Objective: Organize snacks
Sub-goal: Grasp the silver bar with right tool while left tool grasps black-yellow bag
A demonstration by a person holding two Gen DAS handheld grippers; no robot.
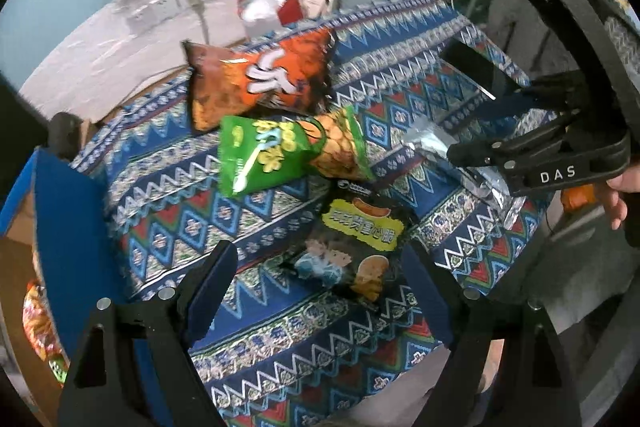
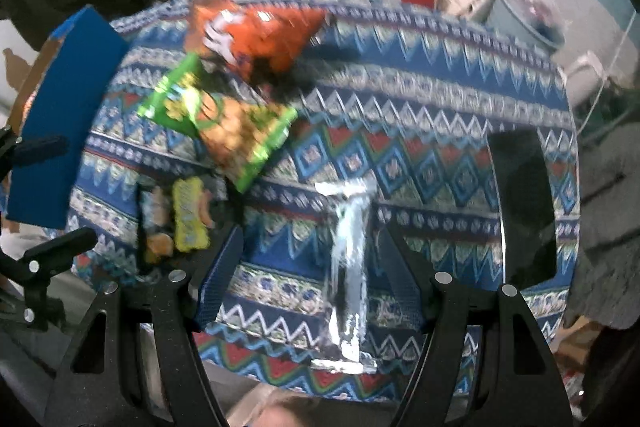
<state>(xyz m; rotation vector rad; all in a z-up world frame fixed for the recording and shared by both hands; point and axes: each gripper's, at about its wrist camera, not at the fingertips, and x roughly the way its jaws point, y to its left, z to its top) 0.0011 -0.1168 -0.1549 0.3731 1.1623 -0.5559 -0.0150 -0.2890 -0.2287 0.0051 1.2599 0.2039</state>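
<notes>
Step in hand: both grippers are over their packets, nothing clamped; you are setting up two pick-ups at once.
Left gripper (image 1: 318, 291): jaws stand apart, straddling the dark crinkly snack packet with the yellow-green label (image 1: 354, 247), which lies flat at the near middle of the table. Pads do not press on it.
Right gripper (image 2: 310, 279): jaws stand apart, either side of the long silver foil packet (image 2: 348, 267) lying lengthwise between them, near right of the table. No contact that you can see.
Other snacks: orange puffed chip bag (image 1: 260, 75) at the far side; green bag printed with golden puffs (image 1: 288, 151) just in front of it, overlapping its near edge.
Destination, judged: the blue-sided cardboard box (image 1: 68, 227) off the left edge of the table, with a snack bag already inside.
Surface: blue, white and red zigzag-patterned tablecloth (image 1: 400, 39); soft, may ruck under the fingers.
Left technique: centre the dark packet before you close; take it across its width, gently, since the contents likely crush.
Right technique: come down squarely; the foil is thin and slippery, so let the pads meet it near the tablecloth and grip its middle, not an end seal.
Risk: blurred right view, so settle both hands before squeezing.
Clearance: keep the two grippers apart when carrying leftwards.
</notes>
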